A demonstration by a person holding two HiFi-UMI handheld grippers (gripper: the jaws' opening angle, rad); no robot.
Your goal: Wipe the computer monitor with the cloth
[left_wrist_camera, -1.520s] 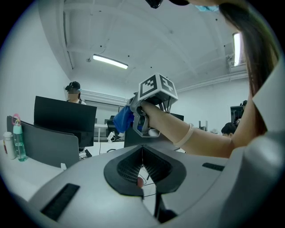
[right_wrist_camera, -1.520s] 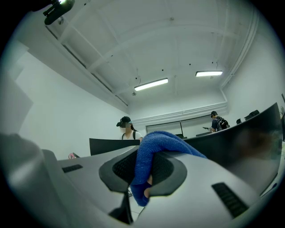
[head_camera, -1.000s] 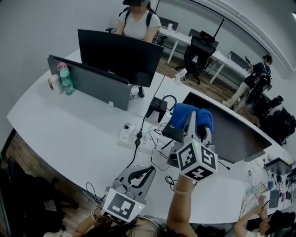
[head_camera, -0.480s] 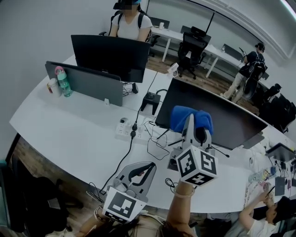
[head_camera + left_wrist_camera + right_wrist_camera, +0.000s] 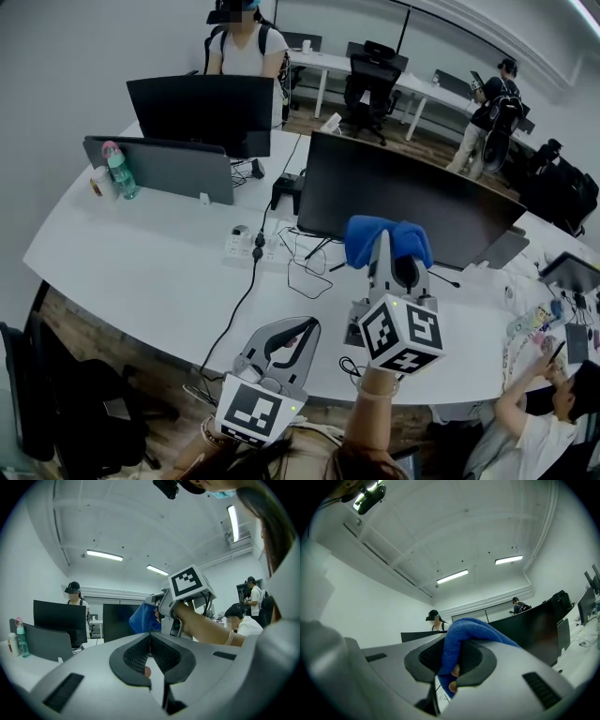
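At the near edge of the white desk (image 5: 141,262), the left gripper (image 5: 286,330) hangs with its jaws closed together on nothing. To its right, the right gripper (image 5: 387,246) clamps the blue cloth (image 5: 361,236), which bunches over its tips. Just behind the cloth stands the computer monitor (image 5: 412,197), its screen dark; whether the two touch cannot be told.

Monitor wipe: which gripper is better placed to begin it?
Right. The right gripper is shut on the blue cloth and raised toward the dark monitor. The left gripper is shut on nothing and sits lower, farther from the screen.
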